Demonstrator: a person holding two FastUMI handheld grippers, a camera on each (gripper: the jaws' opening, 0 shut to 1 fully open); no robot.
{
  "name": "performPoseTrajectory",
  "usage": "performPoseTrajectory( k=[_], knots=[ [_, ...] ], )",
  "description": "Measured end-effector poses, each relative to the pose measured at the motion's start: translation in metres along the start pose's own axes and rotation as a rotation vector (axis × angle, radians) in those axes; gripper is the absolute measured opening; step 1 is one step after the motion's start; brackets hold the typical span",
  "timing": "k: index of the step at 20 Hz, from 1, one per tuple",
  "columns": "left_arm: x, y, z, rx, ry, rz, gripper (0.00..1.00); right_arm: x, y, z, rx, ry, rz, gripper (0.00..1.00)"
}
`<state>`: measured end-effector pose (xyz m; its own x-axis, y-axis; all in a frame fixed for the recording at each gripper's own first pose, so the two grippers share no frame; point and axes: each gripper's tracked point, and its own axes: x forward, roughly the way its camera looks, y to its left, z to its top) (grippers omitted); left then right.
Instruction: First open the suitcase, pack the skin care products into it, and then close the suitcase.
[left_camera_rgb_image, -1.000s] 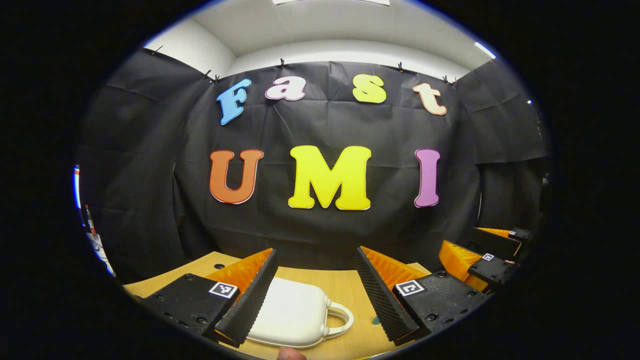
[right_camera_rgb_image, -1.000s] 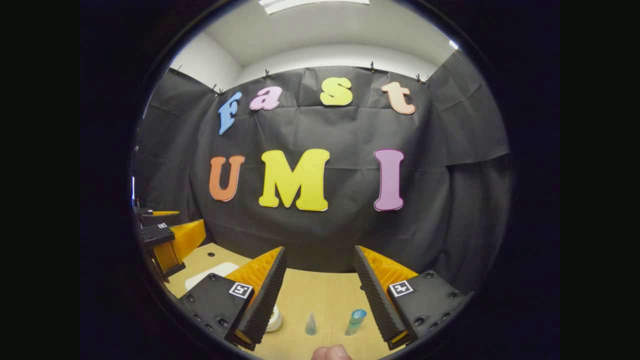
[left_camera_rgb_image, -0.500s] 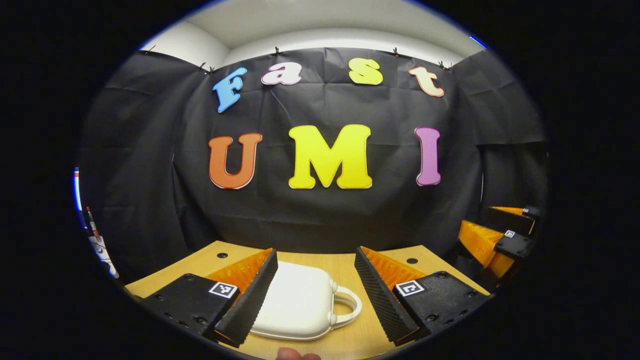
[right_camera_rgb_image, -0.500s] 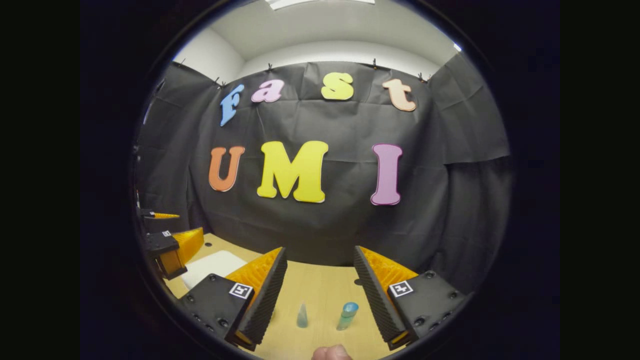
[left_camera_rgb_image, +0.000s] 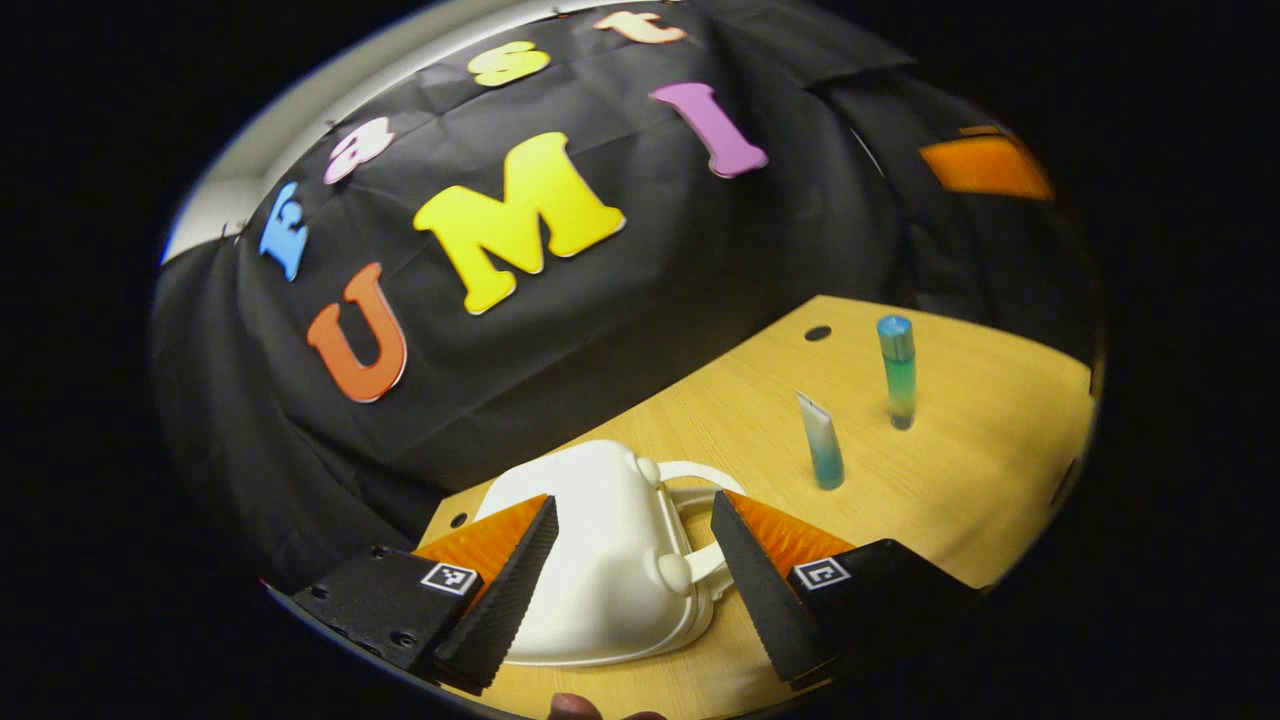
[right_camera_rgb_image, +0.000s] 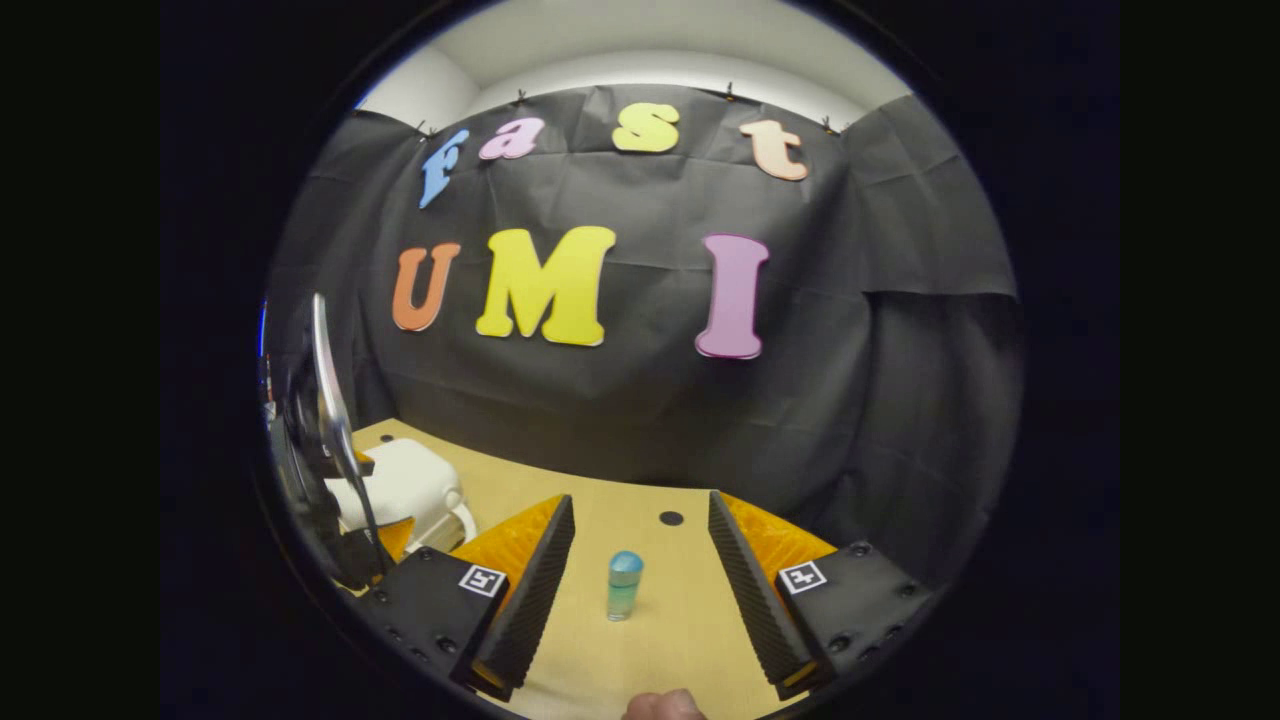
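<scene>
Desk (left_camera_rgb_image: 960, 480): light wood, backed by the black cloth wall.
Suitcase (left_camera_rgb_image: 590, 560): small, white, closed, lying flat on the desk, handle (left_camera_rgb_image: 700, 480) toward the bottles.
Tube (left_camera_rgb_image: 822, 441) and bottle (left_camera_rgb_image: 897, 370): blue-green, upright, near each other, well apart from the suitcase.
Left gripper (left_camera_rgb_image: 630, 590): jaws wide, straddling the suitcase's handle end, holding nothing.
Right gripper (right_camera_rgb_image: 640, 590): jaws wide, empty, the bottle (right_camera_rgb_image: 624, 586) standing between them farther off.

The suitcase (left_camera_rgb_image: 600, 560) looks like smooth, glossy plastic; the table (left_camera_rgb_image: 960, 470) is matt wood grain; the wall (right_camera_rgb_image: 640, 420) is creased matt cloth.
</scene>
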<state>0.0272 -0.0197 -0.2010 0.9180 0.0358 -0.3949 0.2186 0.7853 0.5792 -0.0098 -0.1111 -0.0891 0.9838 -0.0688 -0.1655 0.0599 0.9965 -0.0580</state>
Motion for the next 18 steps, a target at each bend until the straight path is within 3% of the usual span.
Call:
performPoseTrajectory(
  k=[4,8,14,17,18],
  knots=[
    [0.02,-0.034,-0.025,0.204,0.094,-0.043,0.96,0.002,-0.029,-0.014,0.005,0.027,-0.032,0.8],
    [0.03,-0.041,-0.04,0.304,0.183,-0.013,0.94,0.004,-0.038,-0.021,0.007,0.037,-0.025,0.8],
    [0.047,-0.04,-0.049,0.304,0.264,-0.006,0.66,0.004,-0.051,-0.028,0.022,0.051,-0.035,0.8],
    [0.048,-0.048,-0.049,0.305,0.276,-0.023,0.44,0.001,-0.057,-0.026,0.032,0.045,-0.055,0.8],
    [0.049,-0.048,-0.048,0.319,0.282,-0.027,0.42,0.001,-0.059,-0.026,0.036,0.042,-0.062,0.8]
  ],
)
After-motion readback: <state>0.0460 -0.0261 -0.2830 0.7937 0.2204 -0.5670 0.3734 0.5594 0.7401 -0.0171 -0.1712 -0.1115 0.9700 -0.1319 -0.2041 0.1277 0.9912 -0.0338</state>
